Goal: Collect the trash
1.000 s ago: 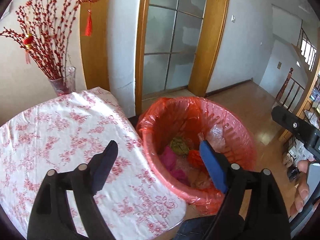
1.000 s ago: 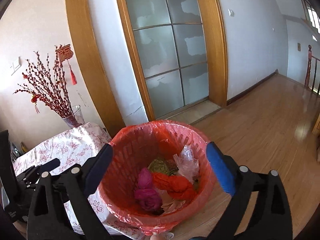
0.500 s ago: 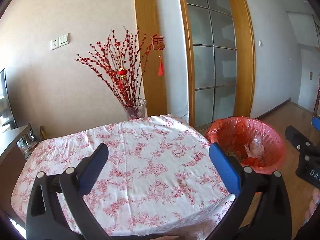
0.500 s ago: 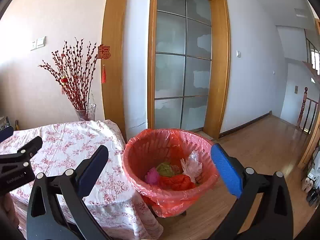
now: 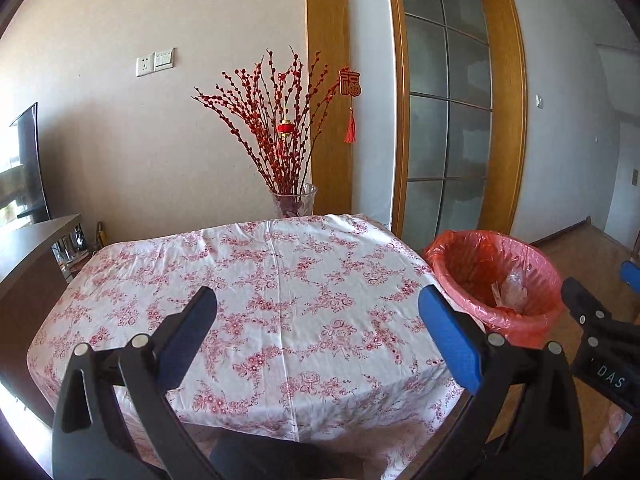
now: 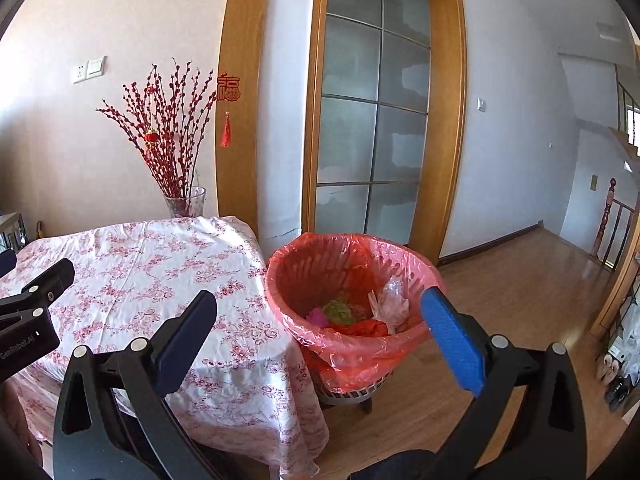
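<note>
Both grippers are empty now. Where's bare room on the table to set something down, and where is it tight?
The whole floral tablecloth is bare, from the near edge back to the glass vase of red branches behind its far edge. Tight spots: the right edge, where the trash bin sits close against the hanging cloth, and the far right corner beside the vase.

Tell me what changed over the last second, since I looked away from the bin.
Both grippers drew up and back from the trash bin: the left gripper swung over the table, the right gripper retreated. Both stayed open and empty; the trash stayed in the bin.
</note>
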`<act>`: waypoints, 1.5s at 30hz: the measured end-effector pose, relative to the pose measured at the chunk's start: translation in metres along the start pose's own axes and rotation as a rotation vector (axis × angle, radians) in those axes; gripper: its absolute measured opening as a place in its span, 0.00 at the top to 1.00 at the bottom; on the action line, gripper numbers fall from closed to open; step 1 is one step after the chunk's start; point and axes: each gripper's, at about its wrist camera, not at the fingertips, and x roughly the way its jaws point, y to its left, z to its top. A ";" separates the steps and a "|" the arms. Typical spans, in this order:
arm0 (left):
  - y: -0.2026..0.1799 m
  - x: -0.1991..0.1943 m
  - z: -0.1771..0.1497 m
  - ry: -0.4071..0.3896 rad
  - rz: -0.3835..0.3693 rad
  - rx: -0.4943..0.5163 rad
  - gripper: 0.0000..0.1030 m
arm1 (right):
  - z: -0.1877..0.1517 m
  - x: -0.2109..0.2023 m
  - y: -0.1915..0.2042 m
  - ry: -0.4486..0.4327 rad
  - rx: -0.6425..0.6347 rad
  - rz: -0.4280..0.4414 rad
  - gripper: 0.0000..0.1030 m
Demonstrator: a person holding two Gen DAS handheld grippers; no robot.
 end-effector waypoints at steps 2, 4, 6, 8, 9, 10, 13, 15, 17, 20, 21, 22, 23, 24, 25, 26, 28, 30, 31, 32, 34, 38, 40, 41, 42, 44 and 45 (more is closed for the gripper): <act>0.002 0.000 -0.001 0.004 0.006 -0.011 0.04 | -0.001 -0.001 -0.001 0.003 0.002 -0.006 0.02; 0.004 -0.001 -0.002 0.013 0.009 -0.024 0.04 | -0.002 -0.002 -0.002 0.010 0.003 -0.012 0.02; 0.006 -0.002 -0.003 0.016 0.010 -0.034 0.04 | -0.003 -0.003 -0.002 0.013 0.004 -0.014 0.02; 0.007 -0.002 -0.004 0.019 0.010 -0.040 0.04 | -0.005 -0.003 -0.002 0.015 0.003 -0.018 0.02; 0.008 -0.003 -0.004 0.020 0.010 -0.039 0.04 | -0.006 -0.004 -0.002 0.017 0.003 -0.019 0.02; 0.007 -0.003 -0.004 0.019 0.011 -0.038 0.04 | -0.006 -0.004 -0.001 0.020 0.003 -0.019 0.02; 0.006 -0.005 -0.005 0.014 0.012 -0.034 0.04 | -0.008 -0.003 -0.001 0.026 0.008 -0.018 0.02; 0.005 -0.005 -0.005 0.013 0.012 -0.031 0.04 | -0.009 -0.002 -0.002 0.031 0.009 -0.020 0.02; 0.003 -0.005 -0.006 0.017 0.008 -0.029 0.04 | -0.010 -0.001 -0.003 0.035 0.012 -0.020 0.02; 0.001 -0.003 -0.008 0.026 0.000 -0.026 0.04 | -0.011 0.001 -0.003 0.044 0.016 -0.020 0.02; 0.000 -0.002 -0.008 0.029 -0.002 -0.025 0.04 | -0.012 0.001 -0.003 0.048 0.017 -0.019 0.02; 0.000 -0.002 -0.009 0.032 -0.003 -0.023 0.04 | -0.013 0.002 -0.003 0.050 0.017 -0.019 0.02; -0.001 -0.001 -0.010 0.034 -0.003 -0.022 0.04 | -0.013 0.001 -0.002 0.052 0.017 -0.018 0.02; -0.001 -0.001 -0.011 0.036 -0.004 -0.022 0.04 | -0.013 0.002 -0.002 0.054 0.017 -0.018 0.02; -0.001 -0.001 -0.012 0.039 -0.004 -0.024 0.04 | -0.014 0.002 -0.002 0.056 0.017 -0.017 0.02; -0.001 0.000 -0.012 0.040 -0.005 -0.025 0.04 | -0.014 0.003 -0.001 0.057 0.018 -0.016 0.02; -0.001 0.000 -0.012 0.044 -0.004 -0.027 0.04 | -0.014 0.003 0.000 0.058 0.019 -0.014 0.02; 0.000 0.001 -0.013 0.045 -0.002 -0.029 0.04 | -0.014 0.003 0.001 0.059 0.019 -0.015 0.02; 0.000 0.001 -0.013 0.045 -0.001 -0.031 0.04 | -0.014 0.003 0.001 0.059 0.019 -0.014 0.02; 0.001 0.001 -0.013 0.044 0.000 -0.033 0.04 | -0.014 0.003 0.001 0.060 0.018 -0.014 0.02; 0.002 0.001 -0.013 0.044 0.001 -0.033 0.04 | -0.014 0.003 0.001 0.062 0.018 -0.013 0.02; 0.002 0.003 -0.013 0.047 0.001 -0.035 0.04 | -0.015 0.004 0.001 0.066 0.020 -0.012 0.02; 0.003 0.003 -0.013 0.048 0.001 -0.035 0.04 | -0.015 0.004 0.001 0.066 0.020 -0.012 0.02; 0.003 0.003 -0.013 0.047 0.000 -0.035 0.04 | -0.015 0.004 0.001 0.066 0.021 -0.011 0.02; 0.003 0.003 -0.013 0.048 -0.001 -0.035 0.04 | -0.015 0.004 0.001 0.066 0.020 -0.012 0.02; 0.003 0.003 -0.013 0.049 0.000 -0.035 0.04 | -0.015 0.004 0.001 0.065 0.019 -0.012 0.02; 0.003 0.003 -0.013 0.048 0.001 -0.035 0.04 | -0.015 0.004 0.001 0.065 0.018 -0.011 0.02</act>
